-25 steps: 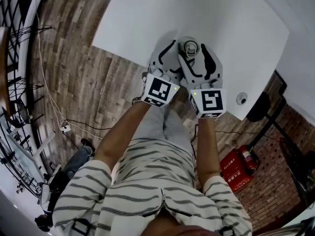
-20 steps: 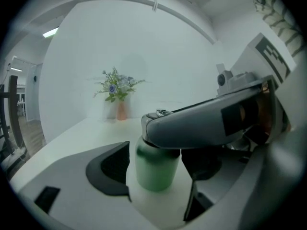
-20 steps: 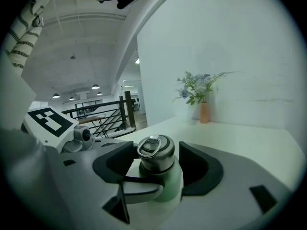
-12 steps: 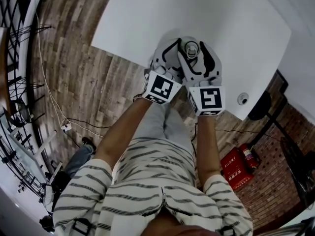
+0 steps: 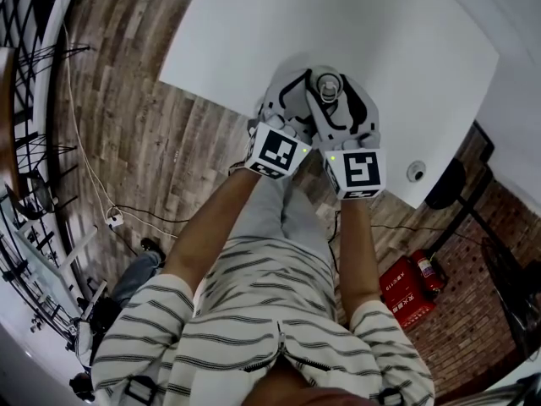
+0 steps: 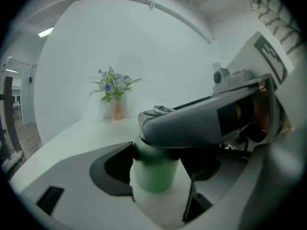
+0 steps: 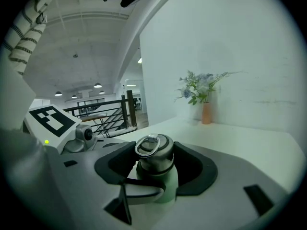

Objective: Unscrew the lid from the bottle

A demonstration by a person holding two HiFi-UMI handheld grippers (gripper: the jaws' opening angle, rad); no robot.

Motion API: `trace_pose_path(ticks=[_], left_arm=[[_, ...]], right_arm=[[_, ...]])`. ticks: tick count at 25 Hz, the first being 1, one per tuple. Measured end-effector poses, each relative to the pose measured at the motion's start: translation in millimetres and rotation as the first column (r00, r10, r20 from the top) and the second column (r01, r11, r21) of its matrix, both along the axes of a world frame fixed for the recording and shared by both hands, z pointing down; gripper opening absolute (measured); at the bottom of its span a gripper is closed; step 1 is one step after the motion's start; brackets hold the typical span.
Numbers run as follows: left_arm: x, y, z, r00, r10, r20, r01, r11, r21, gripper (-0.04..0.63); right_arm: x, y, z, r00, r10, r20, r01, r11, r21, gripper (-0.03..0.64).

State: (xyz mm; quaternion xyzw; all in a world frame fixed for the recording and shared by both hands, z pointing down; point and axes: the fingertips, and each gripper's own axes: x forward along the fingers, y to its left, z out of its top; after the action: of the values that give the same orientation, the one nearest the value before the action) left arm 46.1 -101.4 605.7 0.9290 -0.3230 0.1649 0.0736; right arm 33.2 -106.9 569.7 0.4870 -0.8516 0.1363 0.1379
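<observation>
We held the pale green bottle [image 6: 152, 178] upright near the front edge of the white bench [image 5: 254, 24]. The left gripper [image 6: 156, 170] had its jaws set wide, having just closed onto the bottle's body. The right gripper [image 7: 154, 166], crossing above it, had just closed its narrower jaws onto the metal lid [image 7: 153, 150], which was still on the bottle.

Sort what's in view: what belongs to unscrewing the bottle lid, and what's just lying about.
For the job: bottle; its metal lid; left gripper, jaws round the bottle's body; right gripper, jaws just closing, lid between them.

Lying about: vase of flowers; small round object at the table edge; red box; loose cables.
</observation>
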Motion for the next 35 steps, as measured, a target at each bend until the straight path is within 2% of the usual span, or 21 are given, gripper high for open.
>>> trace_pose_path(ticks=[8, 12, 20, 25, 31, 35], left_arm=[[0, 0, 3, 0.999, 0.020, 0.030, -0.020, 1.000, -0.019, 0.304], [0, 2, 2, 0.999, 0.031, 0.038, -0.030, 0.999, -0.021, 0.304], [3, 2, 5, 0.997, 0.052, 0.061, -0.050, 0.998, -0.041, 0.305], [3, 5, 2, 0.996, 0.064, 0.065, -0.061, 0.997, -0.040, 0.305], [4, 4, 3, 0.995, 0.076, 0.069, -0.073, 0.996, -0.042, 0.305], [4, 3, 3, 0.994, 0.086, 0.074, -0.083, 0.995, -0.047, 0.305]], right_arm=[[-3, 1, 1, 0.991, -0.132, 0.001, 0.132, 0.991, 0.015, 0.255], [-3, 6, 1, 0.970, -0.243, 0.007, 0.243, 0.970, 0.018, 0.256], [-4, 8, 0, 0.867, -0.498, -0.009, 0.498, 0.865, 0.058, 0.256], [-4, 14, -2, 0.771, -0.636, -0.010, 0.636, 0.770, 0.052, 0.256], [-4, 16, 1, 0.664, -0.746, -0.048, 0.747, 0.665, -0.002, 0.256], [-3, 16, 2, 0.631, -0.773, -0.065, 0.773, 0.634, -0.042, 0.256]])
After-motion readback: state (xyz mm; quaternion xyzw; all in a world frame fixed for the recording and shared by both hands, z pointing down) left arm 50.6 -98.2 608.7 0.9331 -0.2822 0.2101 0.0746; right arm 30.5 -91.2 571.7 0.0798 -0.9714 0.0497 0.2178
